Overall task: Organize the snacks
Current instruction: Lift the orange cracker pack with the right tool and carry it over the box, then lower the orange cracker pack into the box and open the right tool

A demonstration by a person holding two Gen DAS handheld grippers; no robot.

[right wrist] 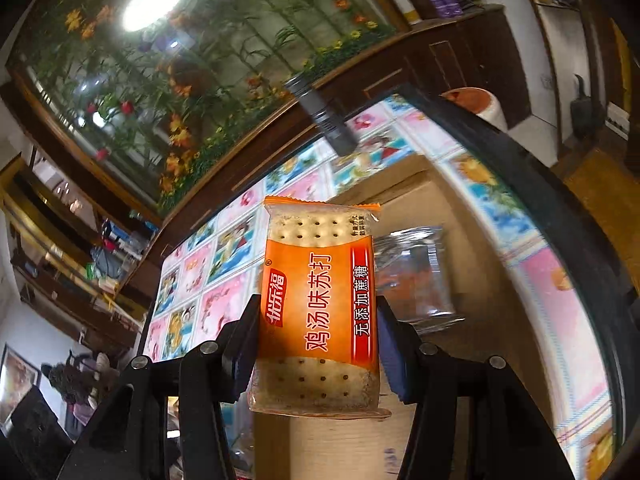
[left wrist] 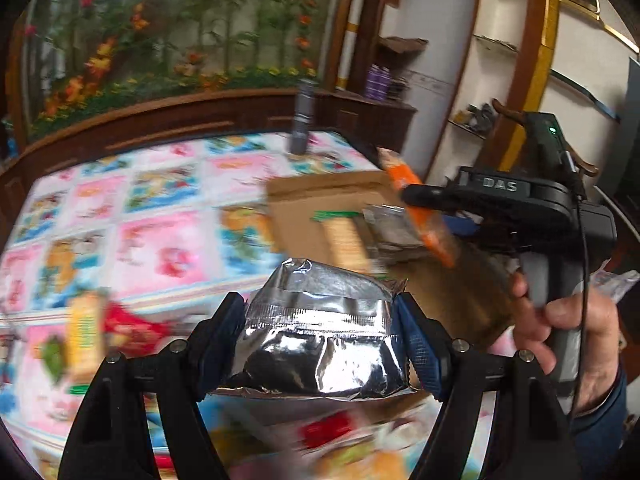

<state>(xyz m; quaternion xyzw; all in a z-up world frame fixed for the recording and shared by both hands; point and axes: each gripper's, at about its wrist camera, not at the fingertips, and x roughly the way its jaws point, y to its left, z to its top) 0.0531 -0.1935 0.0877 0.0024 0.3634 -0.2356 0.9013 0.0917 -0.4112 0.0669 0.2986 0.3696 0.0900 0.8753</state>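
A crinkled silver foil snack pack (left wrist: 320,332) sits between the blue pads of my left gripper (left wrist: 322,312), which is shut on it above the table. My right gripper (right wrist: 318,320) is shut on an orange cracker packet (right wrist: 320,304) with Chinese print, held upright over an open cardboard box (right wrist: 432,208). In the left wrist view the right gripper (left wrist: 416,194) shows at the right, a hand on its handle, holding the orange packet (left wrist: 420,208) over the box (left wrist: 316,196). Silver and green-edged packs (left wrist: 384,228) lie inside the box, and a silver pack (right wrist: 412,276) shows below the orange packet.
The table carries a bright pink and blue patterned cloth (left wrist: 156,216) under glass. A dark cylindrical bottle (left wrist: 302,120) stands at its far edge. Loose red and yellow snack packets (left wrist: 104,332) lie blurred at the near left. A dark wooden cabinet (left wrist: 160,120) runs behind the table.
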